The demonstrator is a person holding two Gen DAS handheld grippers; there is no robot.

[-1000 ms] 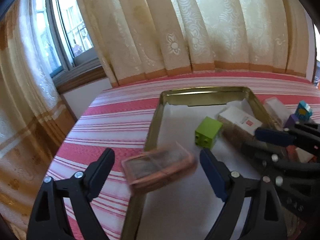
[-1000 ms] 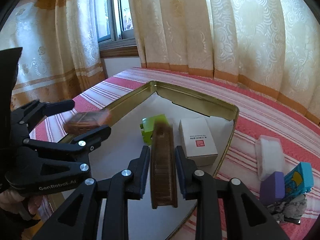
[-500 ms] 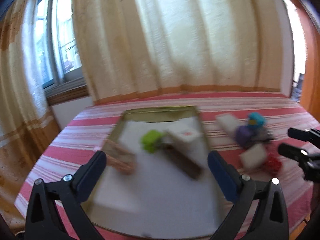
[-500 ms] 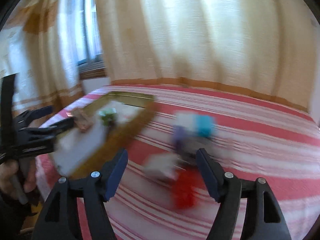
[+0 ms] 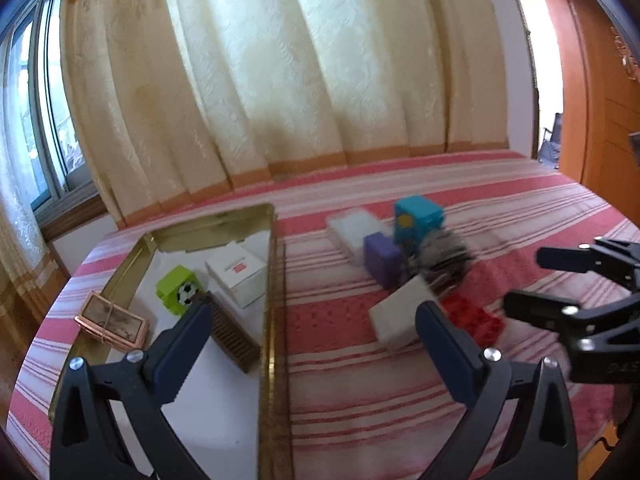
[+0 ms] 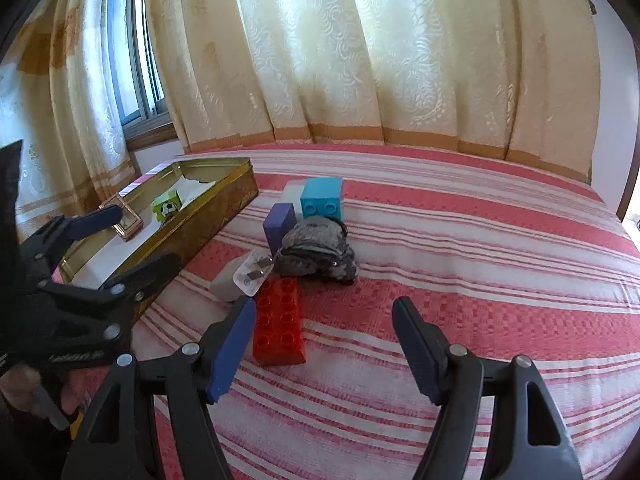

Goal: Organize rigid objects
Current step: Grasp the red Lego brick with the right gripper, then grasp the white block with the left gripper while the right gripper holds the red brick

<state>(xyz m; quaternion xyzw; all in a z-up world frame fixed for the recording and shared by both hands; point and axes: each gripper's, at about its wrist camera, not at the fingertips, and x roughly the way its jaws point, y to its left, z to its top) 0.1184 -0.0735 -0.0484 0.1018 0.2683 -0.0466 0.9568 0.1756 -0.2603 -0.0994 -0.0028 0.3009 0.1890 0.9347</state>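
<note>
Four pieces sit in the gold tin (image 5: 270, 280) at left, among them the green block (image 5: 178, 290) and white box (image 5: 236, 274). Both the left gripper (image 5: 308, 332) and right gripper (image 6: 324, 340) gape wide, holding nothing. Outstanding on the striped cloth to the right: red brick (image 6: 278, 326), charger (image 6: 242, 282), purple block (image 6: 279, 226), teal block (image 6: 322, 198).

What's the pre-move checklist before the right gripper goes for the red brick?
1. Right gripper open and empty: ok.
2. Left gripper open, nothing held: ok.
3. Red brick lying flat on the bedspread, top unobstructed: ok.
4. Brick clear of the white charger: cannot tell, they look close or touching.
5. Free floor space in the gold tin: ok.
6. Left gripper out of the right's path: cannot tell.
</note>
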